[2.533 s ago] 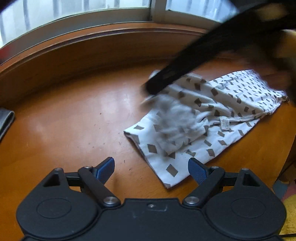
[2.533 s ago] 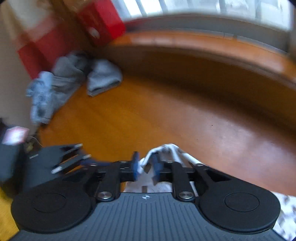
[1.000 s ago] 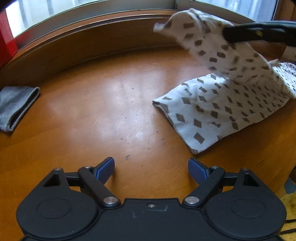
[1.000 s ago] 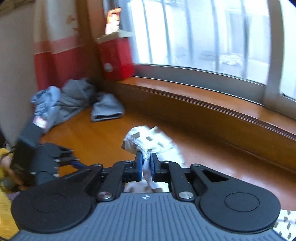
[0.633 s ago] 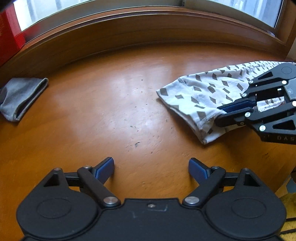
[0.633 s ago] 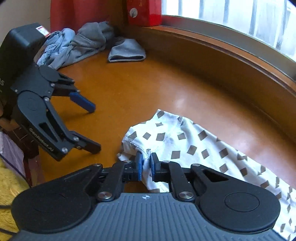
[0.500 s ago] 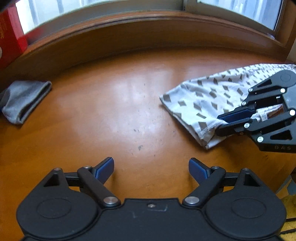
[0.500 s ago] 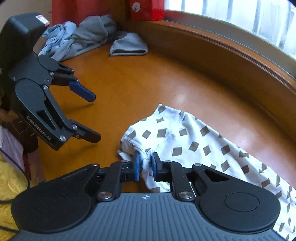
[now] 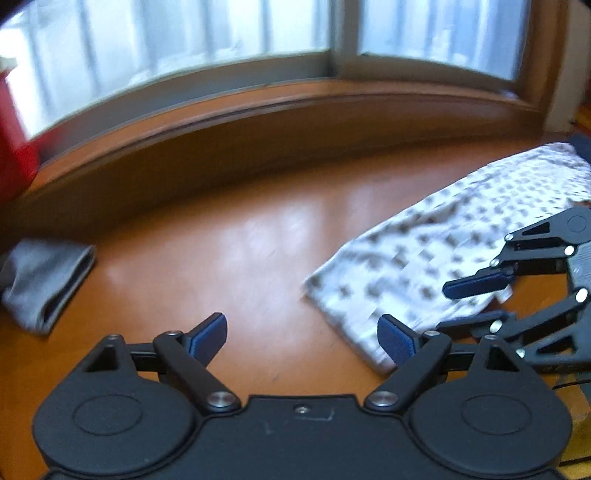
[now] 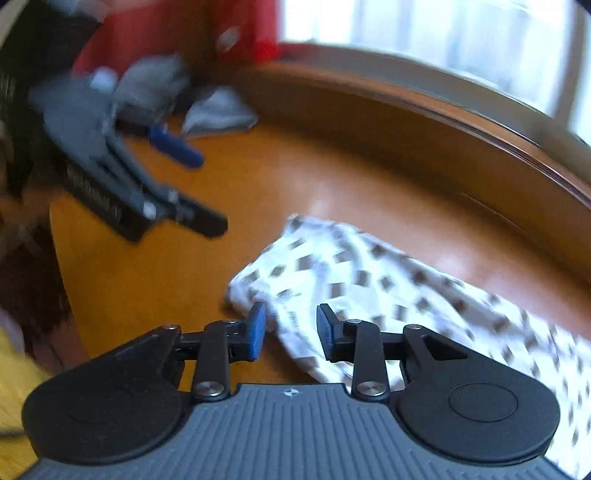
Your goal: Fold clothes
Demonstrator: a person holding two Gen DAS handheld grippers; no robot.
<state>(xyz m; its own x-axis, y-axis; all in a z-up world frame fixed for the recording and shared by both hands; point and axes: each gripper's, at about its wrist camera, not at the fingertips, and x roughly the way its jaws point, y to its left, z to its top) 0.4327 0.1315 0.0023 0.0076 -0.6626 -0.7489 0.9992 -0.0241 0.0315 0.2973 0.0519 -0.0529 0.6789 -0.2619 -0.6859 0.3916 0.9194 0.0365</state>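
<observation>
A white garment with small brown diamonds (image 9: 436,240) lies folded on the orange wooden table (image 9: 229,243), at the right of the left wrist view. It also shows in the right wrist view (image 10: 351,280). My right gripper (image 10: 290,328) is open, its fingers just above the garment's near corner, holding nothing. It shows in the left wrist view (image 9: 476,306) over the garment's near edge. My left gripper (image 9: 301,334) is open and empty above bare table, left of the garment. It shows blurred in the right wrist view (image 10: 195,192).
A folded grey cloth (image 9: 44,280) lies at the table's left. A pile of grey and blue clothes (image 10: 147,85) sits by a red box (image 10: 266,33) at the far left corner. A raised wooden sill (image 9: 258,118) and window bound the back.
My right gripper has opened and let go of the garment's corner, which now lies on the table. Both cameras have tilted up and are blurred by motion.
</observation>
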